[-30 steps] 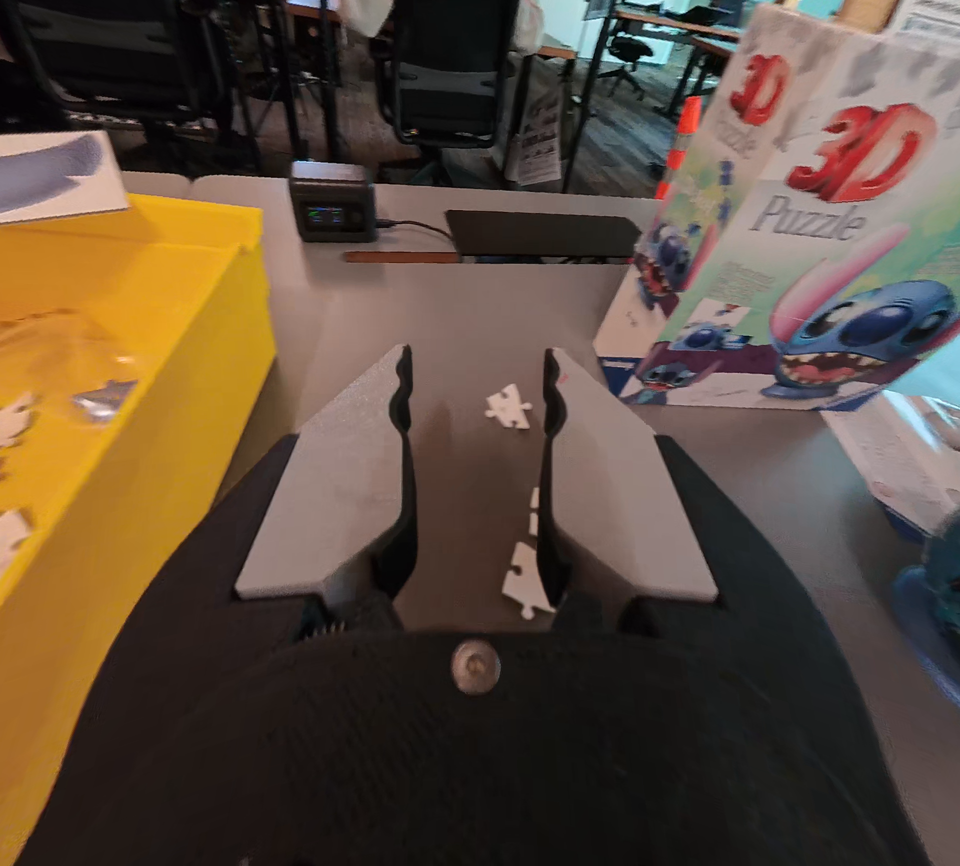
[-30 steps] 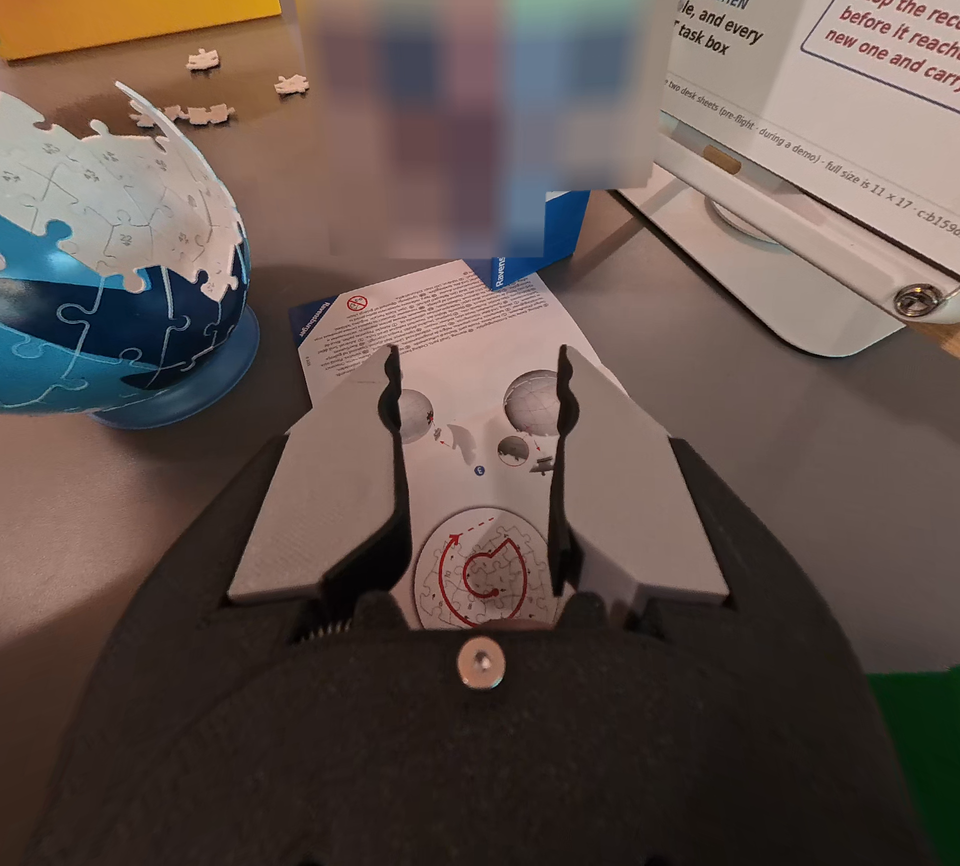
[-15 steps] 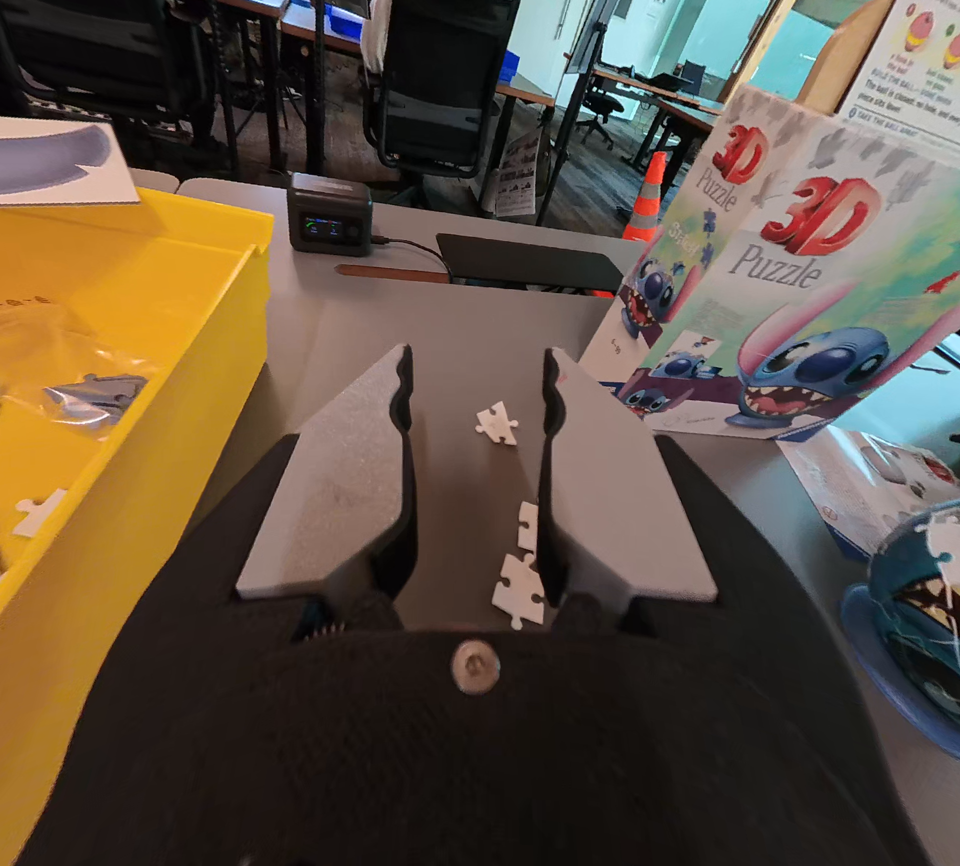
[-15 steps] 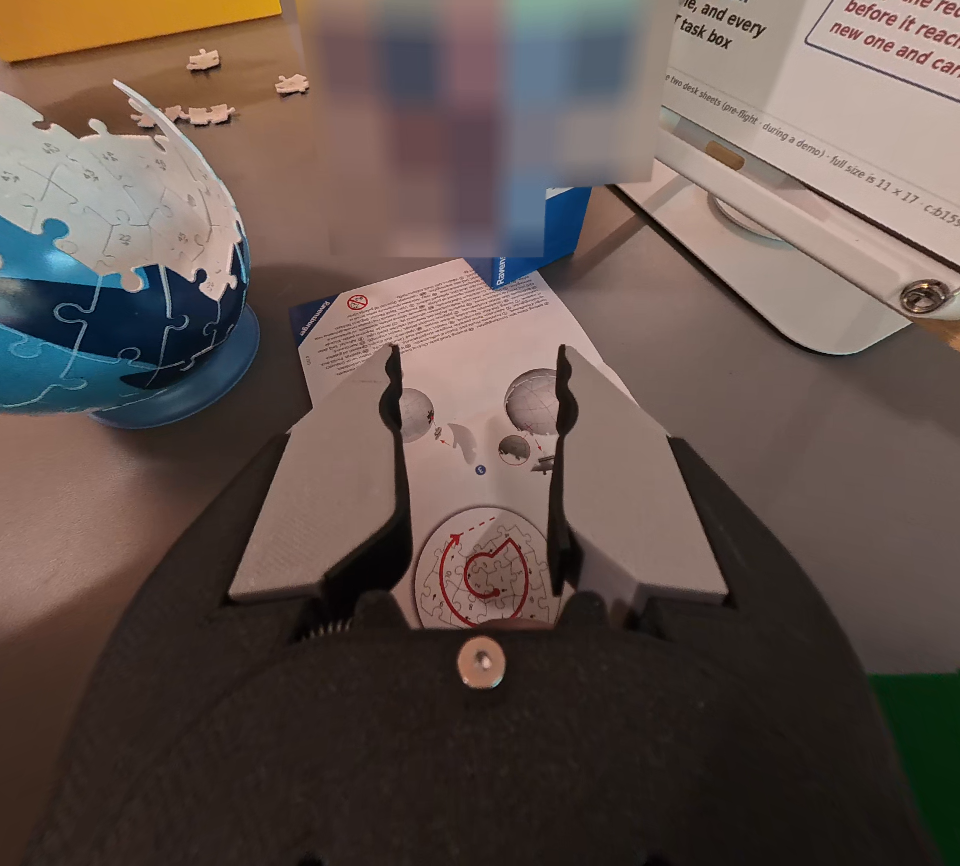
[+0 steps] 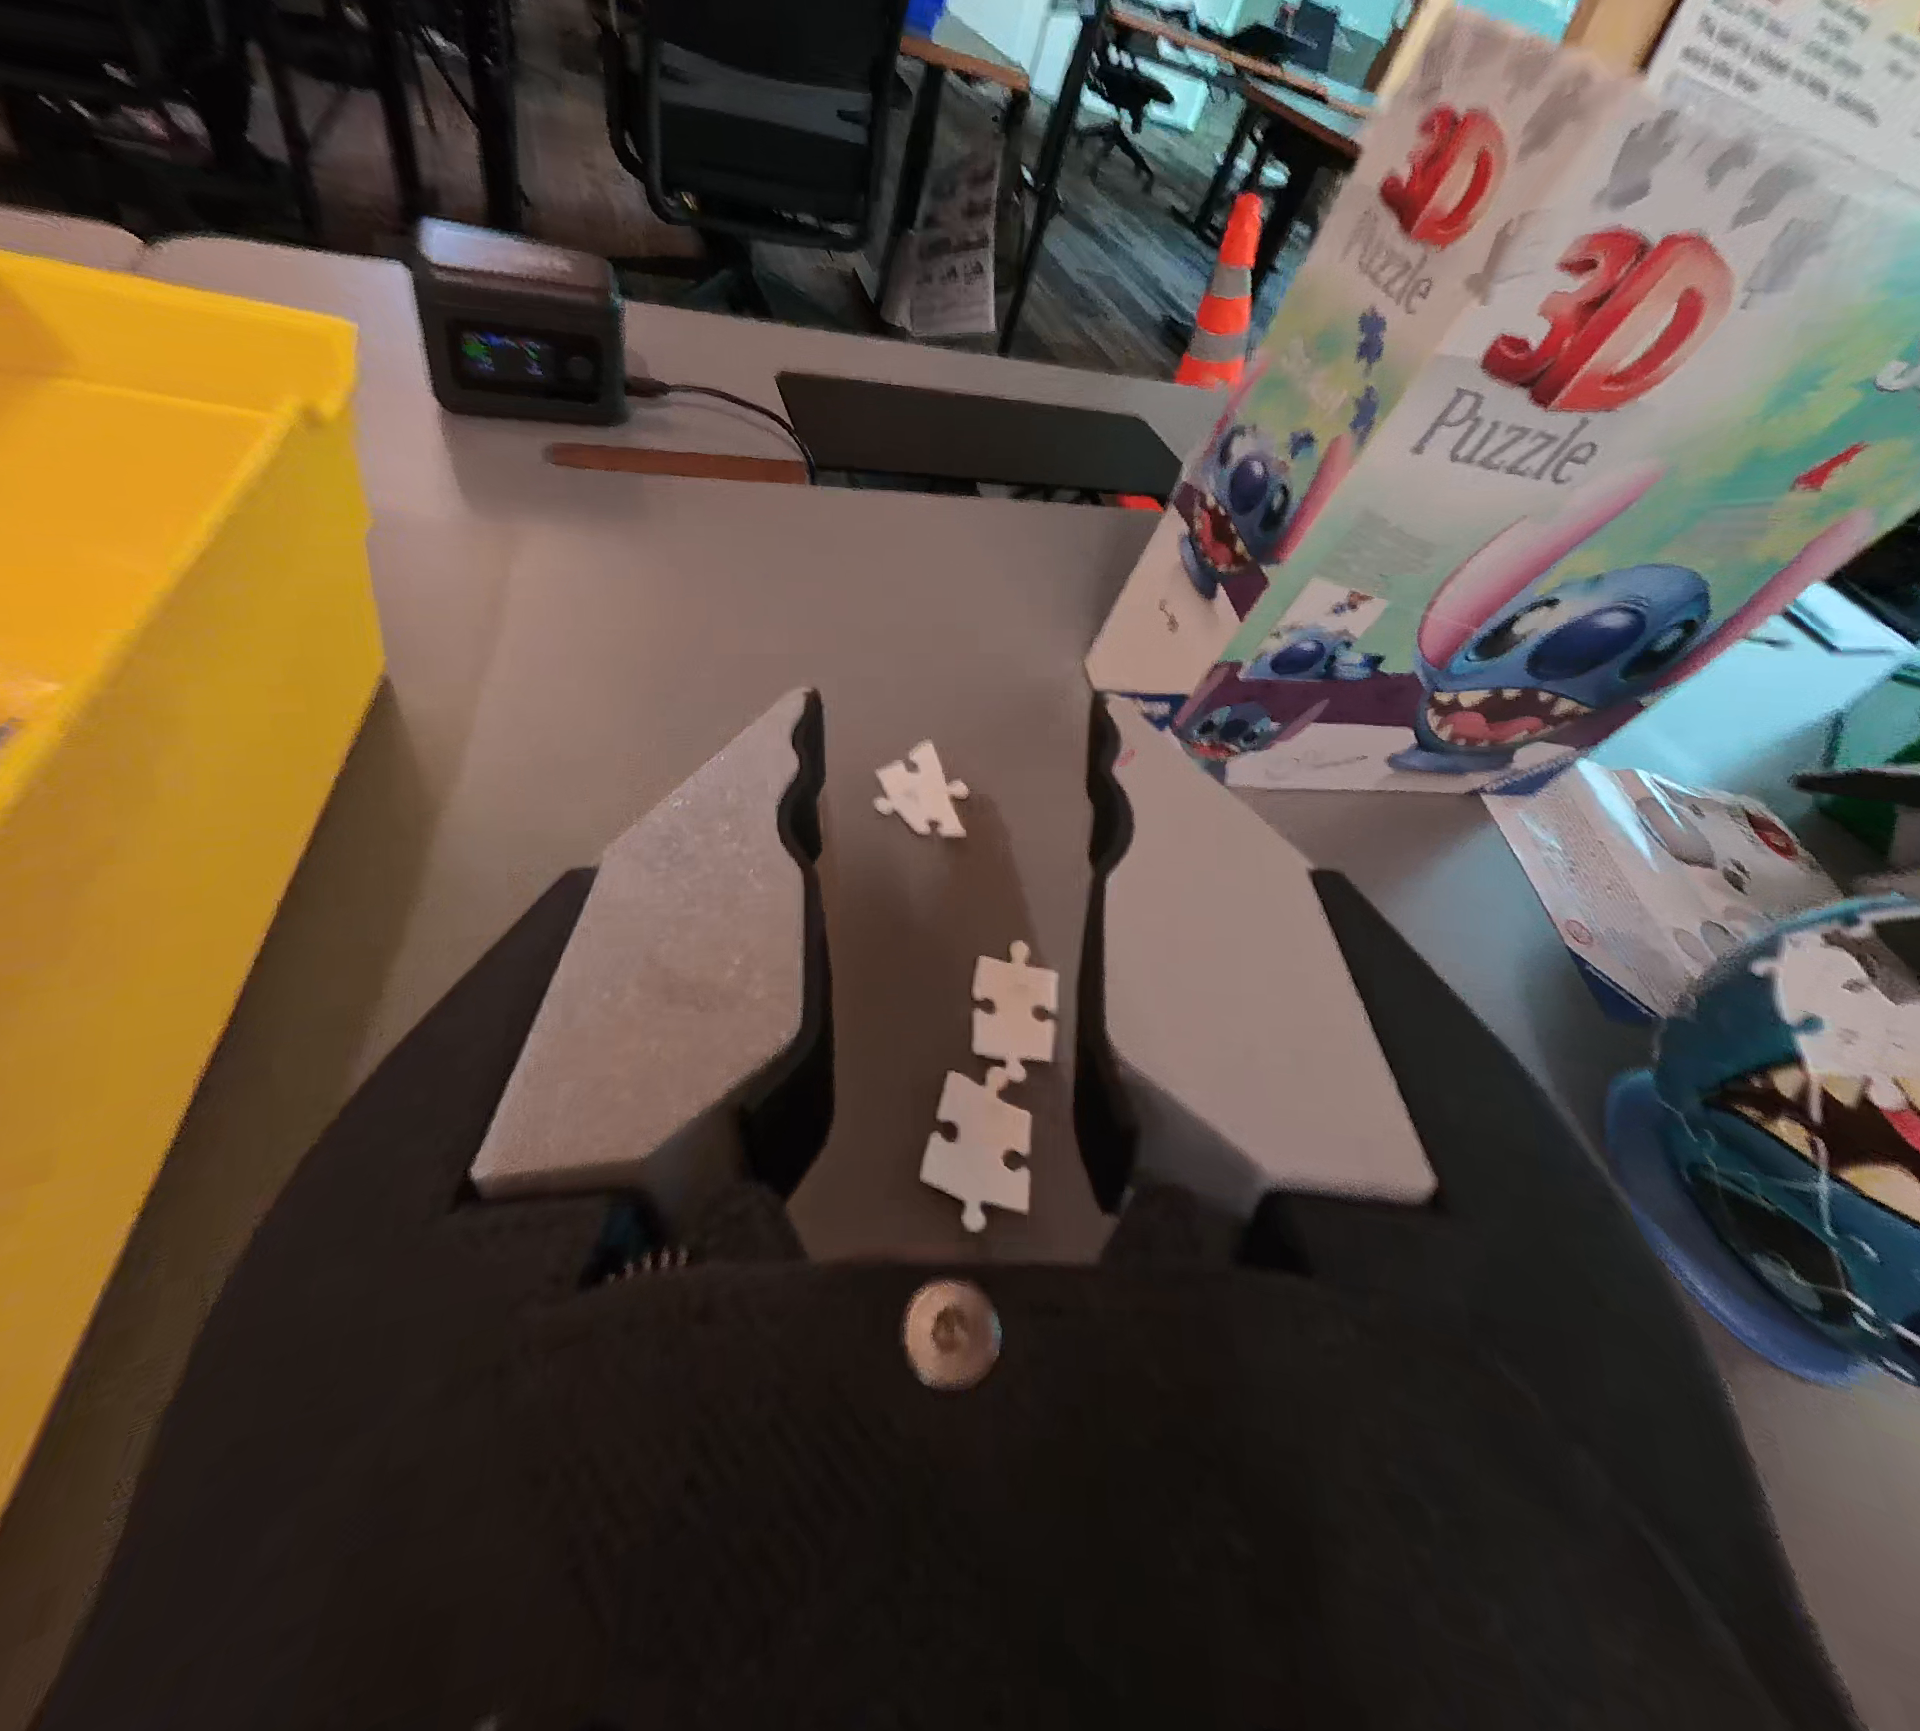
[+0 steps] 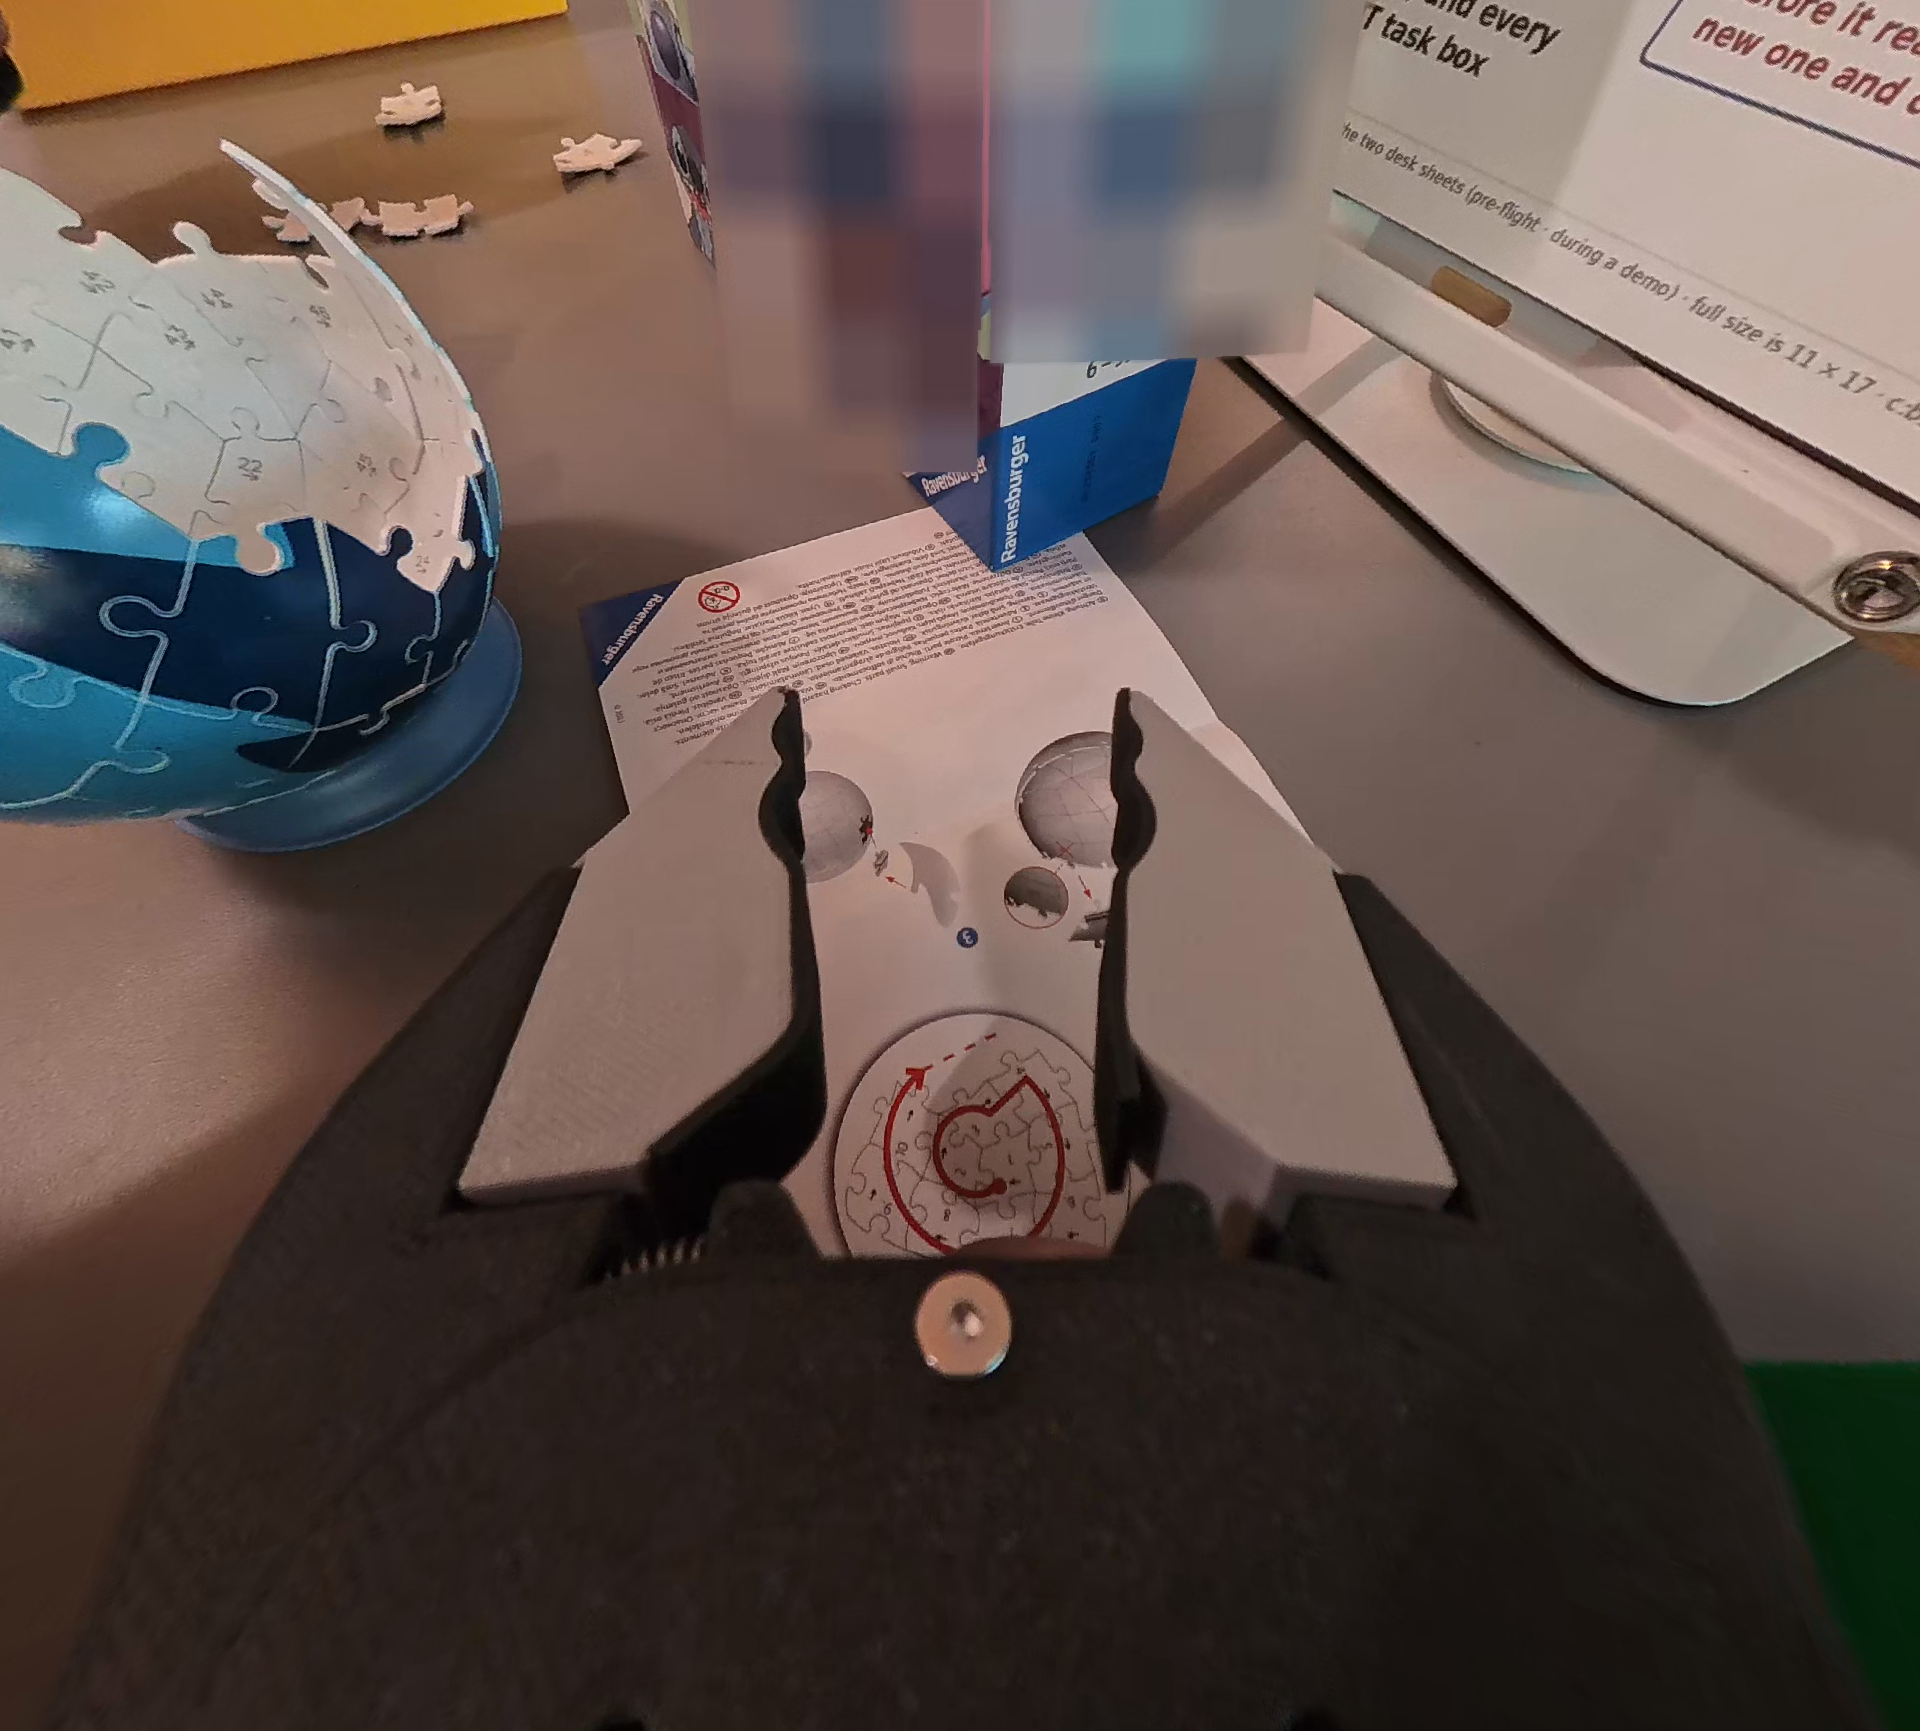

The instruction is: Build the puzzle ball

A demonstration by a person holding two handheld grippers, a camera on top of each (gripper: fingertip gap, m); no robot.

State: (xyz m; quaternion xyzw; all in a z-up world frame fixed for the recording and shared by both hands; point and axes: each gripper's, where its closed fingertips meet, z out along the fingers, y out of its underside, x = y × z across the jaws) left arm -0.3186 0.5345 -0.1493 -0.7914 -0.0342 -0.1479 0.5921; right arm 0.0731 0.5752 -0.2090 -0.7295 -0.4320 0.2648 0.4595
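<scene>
Three loose white puzzle pieces (image 5: pixel 987 1146) lie on the grey table (image 5: pixel 644 621) between the spread, empty fingers of the left gripper (image 5: pixel 954 746), while the right gripper (image 6: pixel 956 715), likewise spread and empty, hangs over the instruction sheet (image 6: pixel 935 632), with the half-built puzzle ball (image 6: pixel 208 538) on its blue stand to the left.

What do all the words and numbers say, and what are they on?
I can't read writing out, but here is what carries it:
Puzzle box: big red and grey lettering.
Instruction leaflet: small print and a round red sign.
White sheet at the right: green, black and red print.
Puzzle ball: tiny numbers on its white pieces.
Black device screen: too blurred.
</scene>
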